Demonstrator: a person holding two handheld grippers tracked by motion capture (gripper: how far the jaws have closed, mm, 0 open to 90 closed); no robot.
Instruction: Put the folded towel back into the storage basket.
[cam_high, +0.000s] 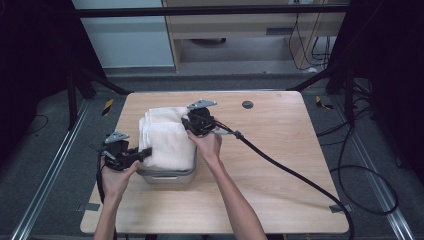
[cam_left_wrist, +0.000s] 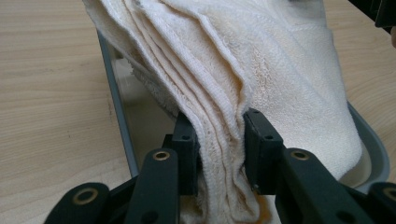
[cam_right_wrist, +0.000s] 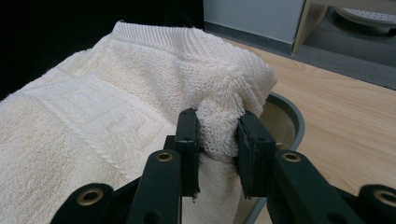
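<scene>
High view: folded cream towel (cam_high: 165, 140) lay over a metal tray (cam_high: 167, 176) on the table (cam_high: 280, 160), left tool (cam_high: 142, 154) at its near-left edge, right tool (cam_high: 189, 125) at its far-right corner | Left gripper view: jaws clamped on the towel's layered edge (cam_left_wrist: 219, 154) | Right gripper view: jaws pinched a bunched towel corner (cam_right_wrist: 219, 133) above the tray rim (cam_right_wrist: 292, 116).

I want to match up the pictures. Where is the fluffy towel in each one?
High view: the towel lies folded in the metal tray, left of the table's middle, with a gripper at each side.
Left gripper view: towel drapes from the top down between the black jaws.
Right gripper view: towel covers the left and centre, a corner pinched in the jaws.
Shared landmark: the grey tray rim.
</scene>
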